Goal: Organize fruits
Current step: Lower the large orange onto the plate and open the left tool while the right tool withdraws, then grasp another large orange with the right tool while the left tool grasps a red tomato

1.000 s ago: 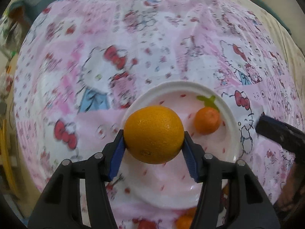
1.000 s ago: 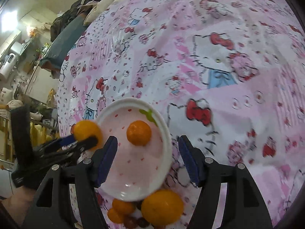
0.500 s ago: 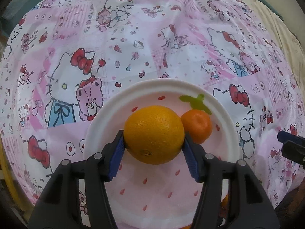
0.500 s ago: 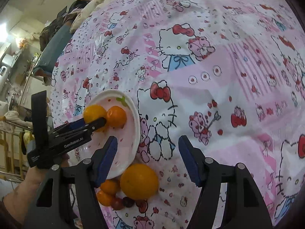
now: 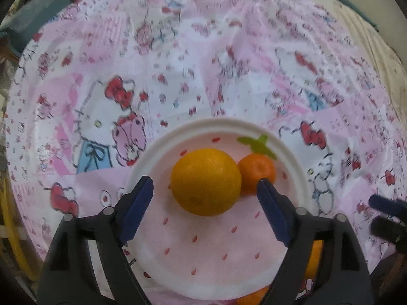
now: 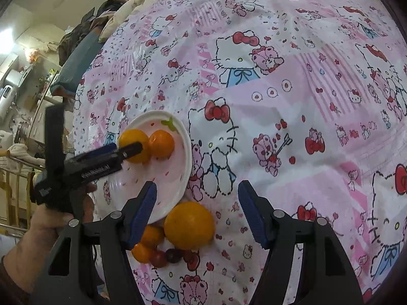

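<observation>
plate (image 5: 292,162): orange (image 5: 206,181) touching tangerine (image 5: 257,171)
left gripper (image 5: 204,190): jaws just opened wide, orange between, unpressed
right gripper (image 6: 197,195): spread, empty

Orange fruit (image 5: 205,181) on white/pink plate (image 5: 218,251) w/ red flecks; pink cartoon-cat cloth (image 5: 178,76); blue gripper pads (image 5: 138,204).

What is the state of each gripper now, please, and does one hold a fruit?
Left gripper: open; its jaws have just been opening, the large orange lies free between them on the plate.
Right gripper: open, holding nothing.
</observation>
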`<state>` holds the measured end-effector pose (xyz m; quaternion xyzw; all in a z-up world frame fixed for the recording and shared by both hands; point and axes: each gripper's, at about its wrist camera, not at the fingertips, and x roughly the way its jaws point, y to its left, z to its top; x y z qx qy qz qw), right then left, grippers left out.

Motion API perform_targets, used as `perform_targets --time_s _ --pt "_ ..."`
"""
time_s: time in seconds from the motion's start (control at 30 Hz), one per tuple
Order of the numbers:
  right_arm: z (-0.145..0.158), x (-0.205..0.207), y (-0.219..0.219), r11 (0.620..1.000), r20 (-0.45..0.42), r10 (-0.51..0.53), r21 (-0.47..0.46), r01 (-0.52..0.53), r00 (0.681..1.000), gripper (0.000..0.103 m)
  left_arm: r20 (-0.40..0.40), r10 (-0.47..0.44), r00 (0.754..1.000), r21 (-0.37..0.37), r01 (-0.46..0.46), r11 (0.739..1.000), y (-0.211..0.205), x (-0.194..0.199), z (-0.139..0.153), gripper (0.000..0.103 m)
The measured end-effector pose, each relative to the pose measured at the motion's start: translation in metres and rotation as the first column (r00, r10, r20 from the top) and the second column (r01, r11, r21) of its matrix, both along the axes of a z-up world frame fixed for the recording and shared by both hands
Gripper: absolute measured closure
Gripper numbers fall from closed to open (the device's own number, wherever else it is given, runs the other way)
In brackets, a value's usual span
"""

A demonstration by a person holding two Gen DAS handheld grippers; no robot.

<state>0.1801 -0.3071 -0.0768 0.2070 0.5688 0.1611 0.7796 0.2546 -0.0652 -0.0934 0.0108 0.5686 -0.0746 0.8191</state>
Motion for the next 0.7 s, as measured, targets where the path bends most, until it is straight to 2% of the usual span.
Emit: perform_targets --time_s 0.3,0.4,0.47,0.57,0.7 --pt "0.003 -0.011 0.005 1.0 0.008 0.012 -0.006 -0.012 1.0 0.034 0.046 0.078 0.996 -0.054 -0.076 0.996 0.016 -0.011 0.029 0.022" --pt "0.005 -0.016 0.005 1.0 0.009 0.013 0.007 -0.013 1.0 0.034 0.058 0.092 0.994 -0.043 -0.09 0.995 0.017 -0.02 0.04 0.022" --pt "0.006 -0.019 0.006 1.0 0.012 0.016 0.009 -0.016 1.0 0.034 0.068 0.102 0.992 -0.004 -0.102 0.995 0.014 -0.032 0.05 0.022" --pt "0.012 -0.024 0.008 1.0 0.035 0.017 0.013 -0.017 0.999 0.034 0.073 0.063 0.995 -0.007 -0.063 0.998 0.009 -0.052 0.061 0.022" --pt "0.016 -0.029 0.009 1.0 0.044 0.011 0.027 -0.012 0.999 0.034 0.068 0.077 0.995 -0.031 -0.075 0.997 0.013 -0.079 0.071 0.022"
